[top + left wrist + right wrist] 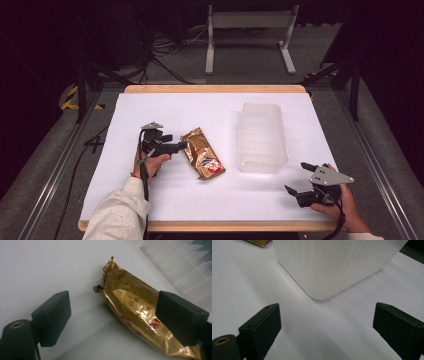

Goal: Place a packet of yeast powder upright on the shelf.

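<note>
left gripper [181, 145] jaws apart, held right at the upper end of the gold snack packet [202, 153], not clamped on it. packet lies flat mid-table on the white table [150, 200], just left of the clear plastic bin [261, 137]. right gripper [299, 178] jaws apart, holding nothing, near the bin's front corner.

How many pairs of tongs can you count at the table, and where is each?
2. The left tongs are open at the upper end of the gold snack packet. The right tongs are open near the table's front right, below the translucent plastic box.
</note>
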`<state>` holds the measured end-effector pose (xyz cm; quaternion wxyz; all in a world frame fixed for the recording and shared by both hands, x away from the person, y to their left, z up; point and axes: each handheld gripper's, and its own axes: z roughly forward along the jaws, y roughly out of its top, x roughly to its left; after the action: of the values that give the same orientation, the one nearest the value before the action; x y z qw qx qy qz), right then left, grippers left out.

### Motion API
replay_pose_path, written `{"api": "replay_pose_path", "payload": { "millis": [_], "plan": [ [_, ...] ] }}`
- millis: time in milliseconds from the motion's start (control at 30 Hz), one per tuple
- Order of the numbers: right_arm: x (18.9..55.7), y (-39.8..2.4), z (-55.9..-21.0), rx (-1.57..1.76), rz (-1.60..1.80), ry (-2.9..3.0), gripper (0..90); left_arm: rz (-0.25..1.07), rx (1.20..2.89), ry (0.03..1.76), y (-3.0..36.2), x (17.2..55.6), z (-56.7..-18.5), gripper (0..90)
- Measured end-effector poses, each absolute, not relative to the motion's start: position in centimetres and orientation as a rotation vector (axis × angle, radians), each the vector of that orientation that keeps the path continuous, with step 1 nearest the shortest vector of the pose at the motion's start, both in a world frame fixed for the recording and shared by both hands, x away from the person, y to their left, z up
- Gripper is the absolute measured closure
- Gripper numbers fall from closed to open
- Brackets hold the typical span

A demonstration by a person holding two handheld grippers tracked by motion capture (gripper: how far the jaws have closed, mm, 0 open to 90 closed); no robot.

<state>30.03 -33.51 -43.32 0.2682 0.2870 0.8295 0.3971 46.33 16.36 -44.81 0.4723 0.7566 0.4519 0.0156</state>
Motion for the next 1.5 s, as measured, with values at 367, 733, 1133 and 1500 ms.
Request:
{"api": "replay_pose_path", "payload": {
  "millis": [367,733,1133,1500],
  "plan": [
    [30.0,-33.7,-43.4,0.781,1.071,2.239,8.9,0.0,1.823,1.164,14.7,48.6,-45.6,19.0],
    [29.8,-33.9,-43.4,0.788,1.063,2.247,9.2,-0.038,1.83,1.1,14.6,48.7,-45.8,62.9],
    [29.8,-33.7,-43.5,0.776,1.048,2.26,9.3,0.045,1.826,1.0,14.7,47.4,-43.7,86.2],
    [29.8,-33.7,-43.3,0.782,1.071,2.246,9.3,0.113,1.779,0.783,13.7,43.9,-39.4,86.4]
  ]
}}
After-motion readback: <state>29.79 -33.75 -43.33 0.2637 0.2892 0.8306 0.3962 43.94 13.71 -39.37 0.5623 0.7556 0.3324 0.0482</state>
